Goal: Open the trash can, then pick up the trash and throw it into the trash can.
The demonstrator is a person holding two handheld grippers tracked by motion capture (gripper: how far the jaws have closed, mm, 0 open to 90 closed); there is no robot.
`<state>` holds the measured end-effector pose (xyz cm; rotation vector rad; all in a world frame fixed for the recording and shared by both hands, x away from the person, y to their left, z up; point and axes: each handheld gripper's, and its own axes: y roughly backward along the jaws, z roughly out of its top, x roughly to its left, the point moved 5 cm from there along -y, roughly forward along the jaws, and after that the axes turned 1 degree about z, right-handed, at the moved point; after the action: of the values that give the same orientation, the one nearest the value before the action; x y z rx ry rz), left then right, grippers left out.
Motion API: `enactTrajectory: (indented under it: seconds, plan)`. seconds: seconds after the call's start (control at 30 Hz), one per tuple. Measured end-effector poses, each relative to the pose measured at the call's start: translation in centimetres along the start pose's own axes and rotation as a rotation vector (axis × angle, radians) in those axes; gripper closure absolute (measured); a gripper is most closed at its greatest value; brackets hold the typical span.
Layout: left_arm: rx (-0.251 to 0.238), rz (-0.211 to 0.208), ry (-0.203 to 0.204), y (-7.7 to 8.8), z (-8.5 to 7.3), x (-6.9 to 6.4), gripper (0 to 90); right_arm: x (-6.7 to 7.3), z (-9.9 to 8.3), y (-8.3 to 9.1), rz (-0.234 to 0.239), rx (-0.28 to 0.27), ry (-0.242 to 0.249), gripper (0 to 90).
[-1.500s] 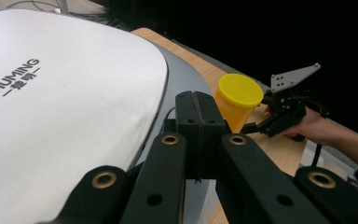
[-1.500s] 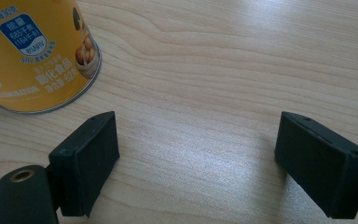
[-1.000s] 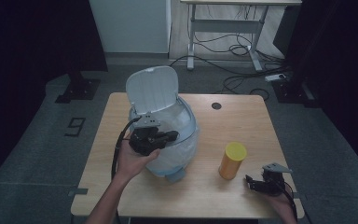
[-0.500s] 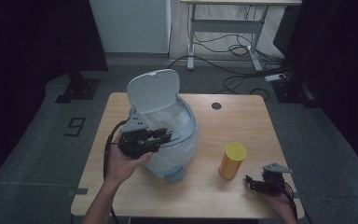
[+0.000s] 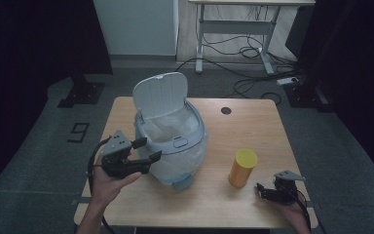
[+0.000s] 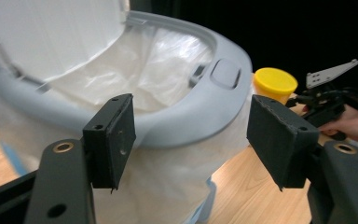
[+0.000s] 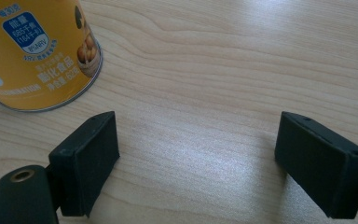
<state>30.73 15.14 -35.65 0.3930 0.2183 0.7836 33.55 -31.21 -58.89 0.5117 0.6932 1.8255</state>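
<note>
Lidded bin (image 5: 173, 141) upright on the wooden table (image 5: 253, 124), left of centre, lid (image 5: 159, 93) tipped up and back, clear liner bag (image 5: 168, 127) spilling over the grey rim (image 6: 200, 109). Yellow canister (image 5: 242, 168) standing to the bin's right, apart from it, yellow cap on.

Left claw (image 5: 143, 149) held in a hand (image 5: 108, 183) just beside the bin's near-left flank — jaws spread wide, nothing between them, pointing toward the bin. Seen from the left gripper view: left claw (image 6: 191, 135) framing the rim and its latch button, pads (image 6: 114, 137) clear of the plastic, the canister (image 6: 275, 84) and the other hand (image 6: 349, 123) beyond.

Right claw (image 5: 264, 191) low at the table's near-right corner, close to the canister's base. Seen from the right gripper view: right claw (image 7: 196, 161) gaping over bare wood, empty, the canister (image 7: 35, 51) just beyond the left pad (image 7: 91, 158) — not touching.
</note>
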Motion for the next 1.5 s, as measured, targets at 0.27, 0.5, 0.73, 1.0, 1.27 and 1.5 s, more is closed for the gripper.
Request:
enactTrajectory:
  seconds: [0.27,0.5,0.73,1.0,1.27,1.5]
  plan:
    - [0.026,0.025,-0.011,0.7,-2.3,0.7,29.9,0.0,0.0,0.0,0.000,0.000,0.000,12.9]
    - [0.050,0.069,-0.009,-0.3,-5.3,1.9,28.8,0.0,0.0,0.0,-0.001,0.000,0.000,12.9]
    - [0.100,0.094,0.002,-2.6,-8.5,3.0,27.6,0.0,0.0,0.0,-0.001,0.000,0.000,12.9]
    - [0.132,0.091,0.021,-4.4,-10.7,3.7,27.0,0.0,0.0,0.0,-0.001,0.000,0.000,12.9]
    - [0.143,0.121,0.018,-5.3,-11.3,3.8,27.1,0.0,0.1,0.0,0.022,-0.002,0.016,13.5]
    - [0.145,0.138,0.039,-4.5,-12.4,4.6,27.1,0.2,0.6,1.0,0.052,-0.054,0.008,13.8]
